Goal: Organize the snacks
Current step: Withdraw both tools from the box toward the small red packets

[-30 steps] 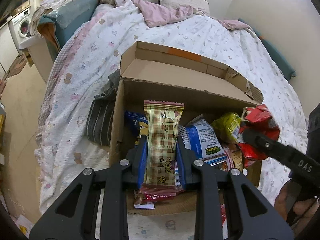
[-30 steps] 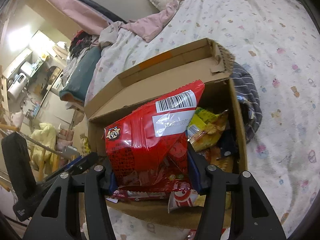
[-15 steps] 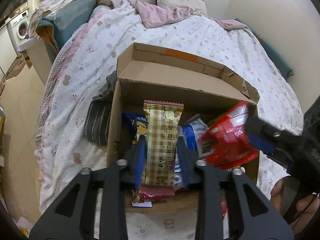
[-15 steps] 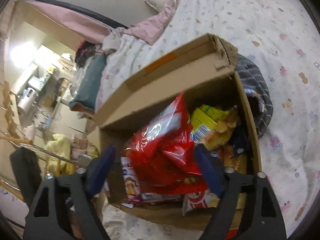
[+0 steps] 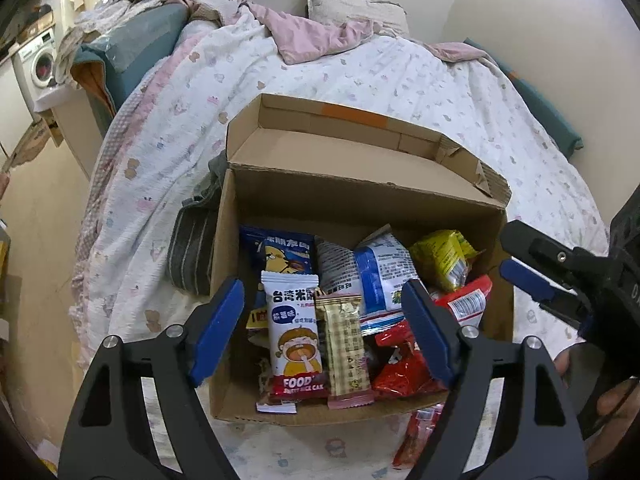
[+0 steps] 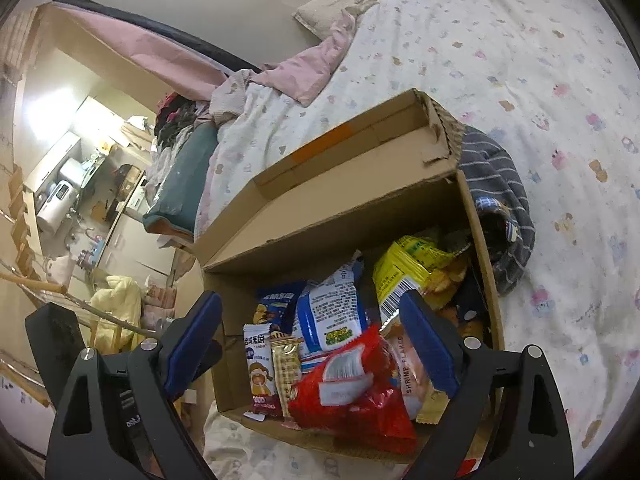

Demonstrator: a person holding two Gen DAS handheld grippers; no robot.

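Two grippers hanging over the same cardboard box [image 5: 352,200] here, which sits on a bed with a printed sheet [image 5: 400,76]. The left gripper [image 5: 324,332] has just been opening and its blue pads are spread wide now, touching nothing. The plaid wafer bar [image 5: 346,348] lies between them on top of the pile, bottom end poking over the box's near edge, right next to a white rice cake pack [image 5: 294,344].

The right gripper [image 6: 312,344] is spread wide too, with the red snack bag [image 6: 352,384] lying loose between the fingers against the near wall, not pinched.

Edges and room: the box is packed pretty much wall to wall. A blue-and-white packet [image 5: 380,272] stands in the middle, a yellow bag [image 5: 444,260] is jammed toward the right wall, a dark blue pack [image 5: 284,248] is at the back left. The back flap [image 5: 340,136] stands up and folds behind the box, so that side is blocked off. A striped grey cloth [image 5: 192,248] is bunched right against the box's left wall. In the left wrist view, another red wrapper [image 5: 416,436] lies on the sheet just outside the near edge. The sheet beyond the flap is wide open.
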